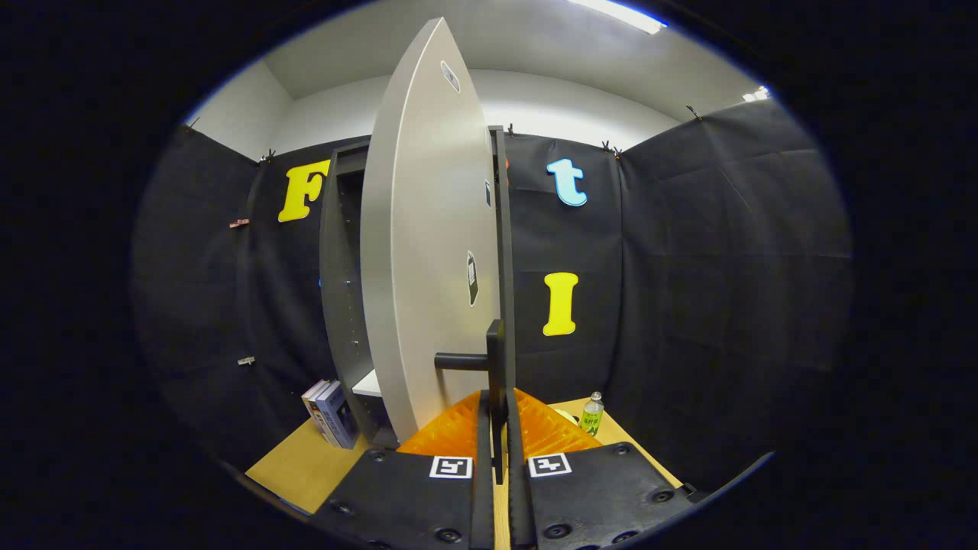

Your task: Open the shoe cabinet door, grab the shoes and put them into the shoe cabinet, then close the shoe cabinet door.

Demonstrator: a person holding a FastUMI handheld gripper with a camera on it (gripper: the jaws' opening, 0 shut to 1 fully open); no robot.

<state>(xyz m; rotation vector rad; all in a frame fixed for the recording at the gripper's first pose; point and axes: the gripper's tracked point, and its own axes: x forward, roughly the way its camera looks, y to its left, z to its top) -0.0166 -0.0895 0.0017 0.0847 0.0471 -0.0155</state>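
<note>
I find my orange-fingered gripper clamped on the black bar handle of the grey flat cabinet door. Door stands ajar, edge-on just ahead; dark cabinet lies beyond, left.

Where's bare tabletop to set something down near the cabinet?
Bare wood lies left of the books, and a narrower strip runs right of the bottle. The middle is crowded: the gripper is shut on the door handle of the open shoe cabinet door.
</note>
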